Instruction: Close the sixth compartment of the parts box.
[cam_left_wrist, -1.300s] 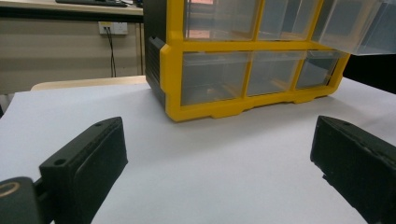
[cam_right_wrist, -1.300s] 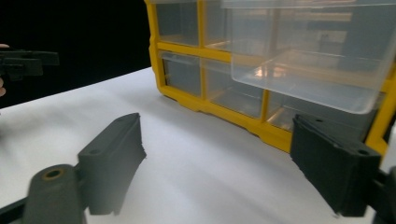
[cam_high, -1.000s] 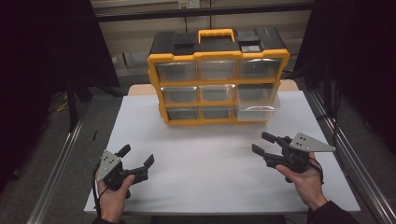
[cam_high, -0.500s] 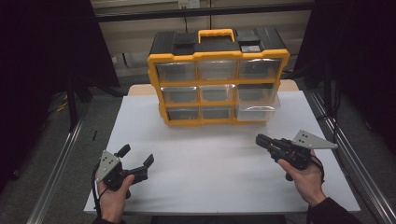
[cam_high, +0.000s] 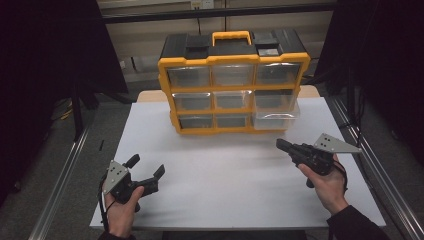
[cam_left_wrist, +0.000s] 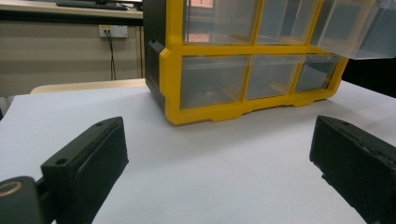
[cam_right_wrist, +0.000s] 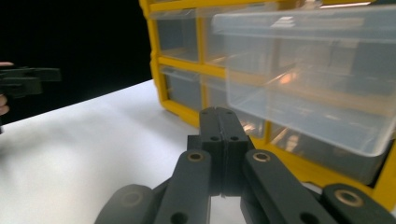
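Seeing drawer contents unreadable in organizer (cam_high: 232, 82); left gripper (cam_high: 146, 168) spread, right gripper (cam_high: 281, 144) pinched empty, white table (cam_high: 235, 190), dark room.

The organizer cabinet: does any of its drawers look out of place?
Yes. On the yellow drawer organizer, the clear drawer at the right of the middle row is pulled out and juts forward of the frame, while the other drawers sit flush. It looks empty.
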